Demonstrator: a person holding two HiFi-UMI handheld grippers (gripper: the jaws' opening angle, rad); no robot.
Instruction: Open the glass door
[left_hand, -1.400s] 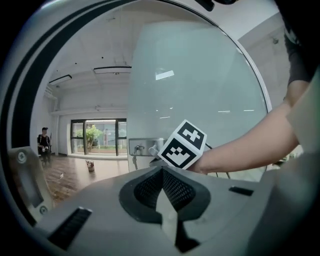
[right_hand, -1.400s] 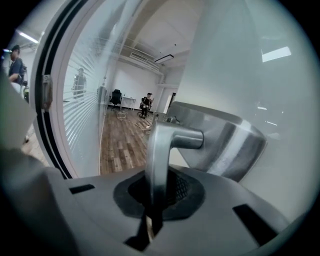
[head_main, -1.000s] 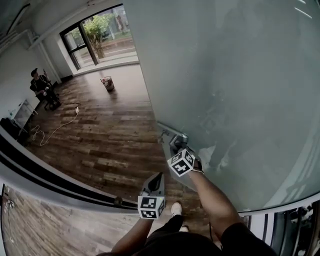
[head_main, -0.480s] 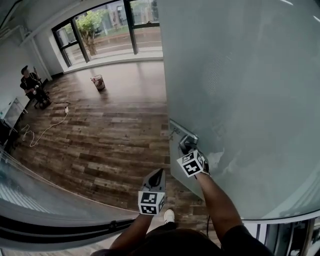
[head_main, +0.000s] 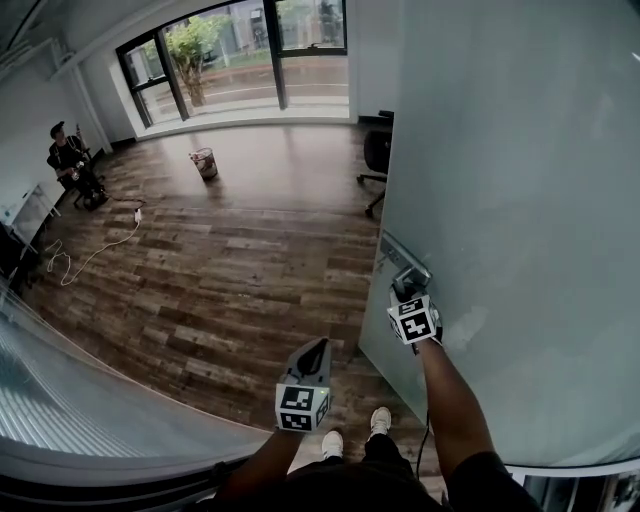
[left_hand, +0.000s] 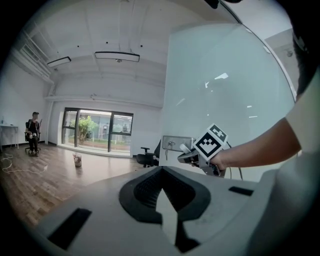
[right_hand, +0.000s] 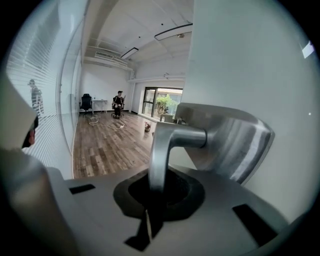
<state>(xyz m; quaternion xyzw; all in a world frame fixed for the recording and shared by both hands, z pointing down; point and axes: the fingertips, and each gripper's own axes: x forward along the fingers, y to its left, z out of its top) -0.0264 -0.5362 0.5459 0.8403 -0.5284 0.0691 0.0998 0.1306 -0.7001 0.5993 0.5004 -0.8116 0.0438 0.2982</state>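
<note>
In the head view, my right tool is closed on the short silver metal lever handle of the tall frosted glass door. The door stands at my right, with its free edge beside the dark wooden plank floor. I think I hold the lever because it is the only firm part by which such a smooth panel can be swung. My left tool hangs over the floor, well apart from the door, and touches nothing. In the left gripper view its jaws are together and empty, so it has no work here. In the right gripper view the lever goes down between the jaws, which pinch it tightly, just beside its brushed steel plate. As the room shows past its edge, I judge the door partly open.
</note>
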